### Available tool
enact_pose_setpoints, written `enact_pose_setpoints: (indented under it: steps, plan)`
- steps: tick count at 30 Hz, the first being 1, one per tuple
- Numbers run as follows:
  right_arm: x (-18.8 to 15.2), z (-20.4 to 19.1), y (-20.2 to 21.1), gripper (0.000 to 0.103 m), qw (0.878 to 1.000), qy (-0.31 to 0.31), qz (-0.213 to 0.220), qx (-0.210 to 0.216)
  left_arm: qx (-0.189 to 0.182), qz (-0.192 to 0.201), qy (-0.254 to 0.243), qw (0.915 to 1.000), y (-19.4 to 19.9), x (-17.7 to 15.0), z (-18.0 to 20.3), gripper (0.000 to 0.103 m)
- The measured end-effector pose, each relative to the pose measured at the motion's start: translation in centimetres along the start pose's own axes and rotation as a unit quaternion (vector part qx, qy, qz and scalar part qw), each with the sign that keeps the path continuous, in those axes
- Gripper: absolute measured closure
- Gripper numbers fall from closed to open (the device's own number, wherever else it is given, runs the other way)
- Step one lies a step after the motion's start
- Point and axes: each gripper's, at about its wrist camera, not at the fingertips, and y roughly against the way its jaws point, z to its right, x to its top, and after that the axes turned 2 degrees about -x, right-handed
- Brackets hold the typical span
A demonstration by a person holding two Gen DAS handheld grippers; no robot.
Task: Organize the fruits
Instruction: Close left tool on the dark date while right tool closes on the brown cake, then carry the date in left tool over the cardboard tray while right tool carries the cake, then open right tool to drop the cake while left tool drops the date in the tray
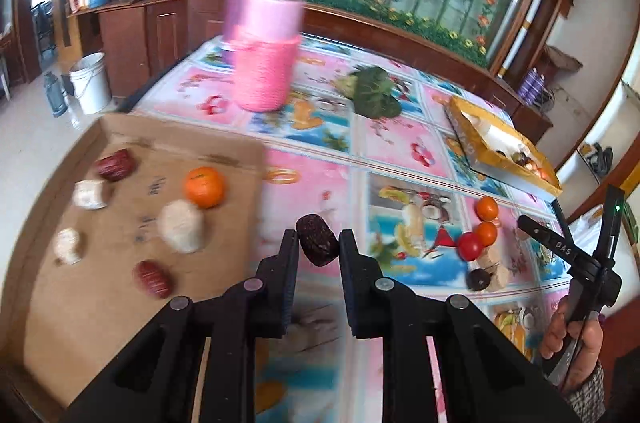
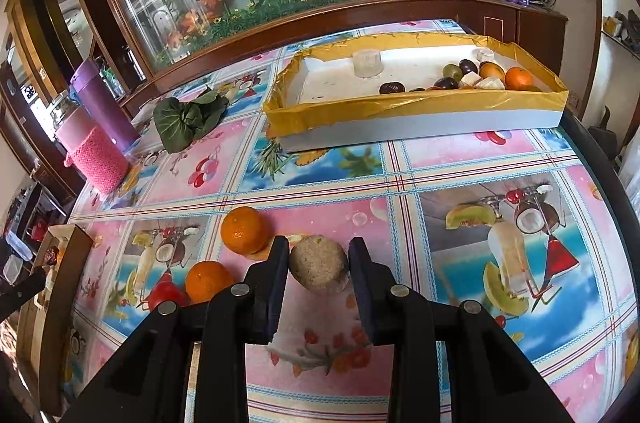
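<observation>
Left hand-held gripper point(image 1: 319, 243) is clamped on a dark brown round piece point(image 1: 317, 239), held above the bench point(image 1: 400, 151) just right of the cardboard tray point(image 1: 132, 191); the left view is blurred. The cardboard tray holds an orange point(image 1: 204, 186), three pale beige lumps point(image 1: 182, 225) and two dark red fruits point(image 1: 117, 164). Right hand-held gripper point(image 2: 318, 265) has its jaws around a beige round lump point(image 2: 319, 269), both pads touching its sides; I can't tell whether the lump is lifted or resting on the bench. Just left of it on the bench: two oranges point(image 2: 244, 230), one behind the other, and a red tomato point(image 2: 167, 293) beside the nearer one. A yellow-taped white box point(image 2: 416, 111) sits at the far side of the bench, with mixed fruit point(image 2: 480, 77) bunched in its right end. Green leafy vegetable point(image 2: 188, 119) lies left of the box; a pink-sleeved jar point(image 2: 90, 147) and a purple flask point(image 2: 104, 103) stand at the far left corner. The person's hand point(image 1: 572, 347) on the right gripper's handle shows in the left view.
</observation>
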Motion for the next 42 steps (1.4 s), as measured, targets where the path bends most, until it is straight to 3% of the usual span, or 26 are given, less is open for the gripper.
enact_pose_setpoints:
  steps: [5,10,15,22,27,30,32,34,39,42]
  plan:
    - [-0.8,-3.9,3.2,0.07,0.999,0.011,0.016,0.036,0.047,0.005,0.051,0.9976,2.8,-1.5,-7.1,0.083]
    - [-2.6,-13.2,5.1,0.069,0.991,0.093,0.002,0.094,0.073,-0.02,0.119,0.99,3.0,-2.9,-13.4,0.083]
    - [-5.0,-23.3,5.0,0.069,0.973,0.176,-0.03,0.148,0.088,-0.052,0.131,0.9861,2.2,-3.2,-16.3,0.083]
    - [-9.8,-33.1,2.2,0.069,0.946,0.258,-0.087,0.174,0.094,-0.067,0.126,0.9852,1.4,-2.4,-18.0,0.083]
    - [-11.9,-36.1,-0.5,0.069,0.938,0.282,-0.116,0.165,0.067,-0.051,0.152,0.9848,2.4,-2.6,-19.1,0.081]
    - [-12.4,-36.7,-1.8,0.069,0.936,0.289,-0.126,0.156,0.059,-0.035,0.167,0.9836,3.4,-2.8,-19.6,0.066]
    - [-12.7,-36.9,-2.3,0.069,0.936,0.292,-0.126,0.151,0.053,-0.024,0.174,0.983,4.2,-3.0,-19.8,0.065]
    - [-12.6,-37.2,-2.6,0.069,0.936,0.295,-0.122,0.148,0.053,-0.017,0.181,0.9818,5.0,-3.2,-20.0,0.055]
    - [-12.5,-37.5,-2.5,0.069,0.934,0.291,-0.125,0.163,0.052,0.001,0.188,0.9809,6.6,-3.7,-19.5,0.051]
    - [-12.1,-37.0,-1.6,0.066,0.937,0.281,-0.117,0.17,0.064,0.011,0.174,0.9827,7.5,-3.6,-18.3,0.043]
